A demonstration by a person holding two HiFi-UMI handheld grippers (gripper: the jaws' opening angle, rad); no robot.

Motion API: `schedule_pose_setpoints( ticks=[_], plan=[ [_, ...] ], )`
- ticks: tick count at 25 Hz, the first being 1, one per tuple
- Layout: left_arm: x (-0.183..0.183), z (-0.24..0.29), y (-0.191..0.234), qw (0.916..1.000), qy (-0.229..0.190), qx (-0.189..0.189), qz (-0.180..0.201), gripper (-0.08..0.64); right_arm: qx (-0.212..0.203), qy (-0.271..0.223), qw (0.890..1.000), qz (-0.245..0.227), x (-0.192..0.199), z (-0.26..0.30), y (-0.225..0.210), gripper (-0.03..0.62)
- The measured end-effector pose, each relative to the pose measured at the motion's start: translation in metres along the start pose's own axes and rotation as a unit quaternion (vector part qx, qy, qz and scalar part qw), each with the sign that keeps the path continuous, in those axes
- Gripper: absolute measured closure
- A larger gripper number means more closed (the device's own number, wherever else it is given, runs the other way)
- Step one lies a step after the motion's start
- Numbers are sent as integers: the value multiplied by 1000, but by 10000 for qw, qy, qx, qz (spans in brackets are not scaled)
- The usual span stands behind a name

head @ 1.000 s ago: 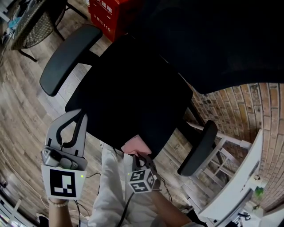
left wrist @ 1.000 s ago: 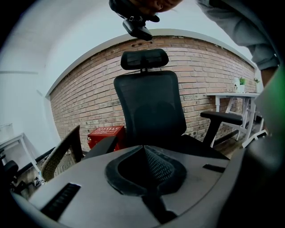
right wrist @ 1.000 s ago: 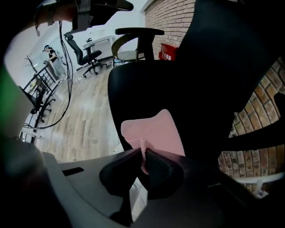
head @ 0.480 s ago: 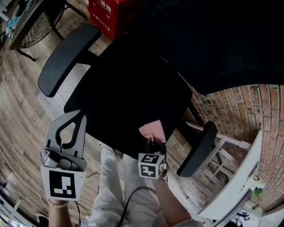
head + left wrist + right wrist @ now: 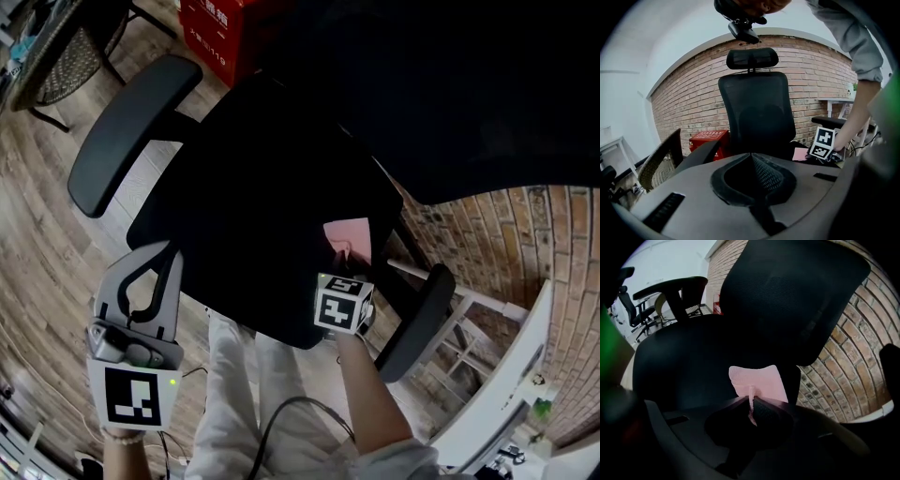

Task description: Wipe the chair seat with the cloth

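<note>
A black office chair's seat [image 5: 272,206] fills the middle of the head view. A pink cloth [image 5: 348,239] lies flat on the seat's right side, close to the backrest. My right gripper [image 5: 341,255] is shut on the cloth's near edge; in the right gripper view the pink cloth [image 5: 757,382] spreads on the seat [image 5: 689,362] ahead of the jaws, a fold pinched between them. My left gripper [image 5: 142,272] hangs shut and empty off the seat's front left edge, over the floor. In the left gripper view it faces the chair [image 5: 757,112].
Black armrests stand on both sides: left armrest [image 5: 122,131], right armrest [image 5: 417,319]. The backrest [image 5: 487,84] looms at the upper right. A red box [image 5: 220,28] and a wicker chair [image 5: 56,52] sit behind. A brick wall [image 5: 525,234] and a white rack [image 5: 487,375] are at right.
My right gripper has slid the pink cloth across the seat, from its front edge toward the right rear near the backrest. The left gripper stayed about where it was.
</note>
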State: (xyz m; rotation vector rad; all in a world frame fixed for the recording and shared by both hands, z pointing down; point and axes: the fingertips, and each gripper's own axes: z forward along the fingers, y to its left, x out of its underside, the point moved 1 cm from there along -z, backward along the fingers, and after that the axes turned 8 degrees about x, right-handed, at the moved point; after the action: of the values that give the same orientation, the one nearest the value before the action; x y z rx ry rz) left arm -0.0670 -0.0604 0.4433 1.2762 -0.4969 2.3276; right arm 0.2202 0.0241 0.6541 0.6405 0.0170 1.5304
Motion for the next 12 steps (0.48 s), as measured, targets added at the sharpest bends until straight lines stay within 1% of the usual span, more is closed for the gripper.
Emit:
schedule_pose_setpoints(
  ticks=[6, 9, 12],
  plan=[
    [-1, 12, 2, 10000, 50, 33, -14, 541, 227, -3, 9996, 177, -31, 34, -33, 543],
    [-3, 19, 3, 10000, 57, 20, -36, 541, 319, -32, 9994, 129, -46, 50, -51, 543],
    [-3, 24, 4, 9999, 75, -4, -72, 541, 362, -86, 9993, -68, -61, 62, -65, 543]
  ],
)
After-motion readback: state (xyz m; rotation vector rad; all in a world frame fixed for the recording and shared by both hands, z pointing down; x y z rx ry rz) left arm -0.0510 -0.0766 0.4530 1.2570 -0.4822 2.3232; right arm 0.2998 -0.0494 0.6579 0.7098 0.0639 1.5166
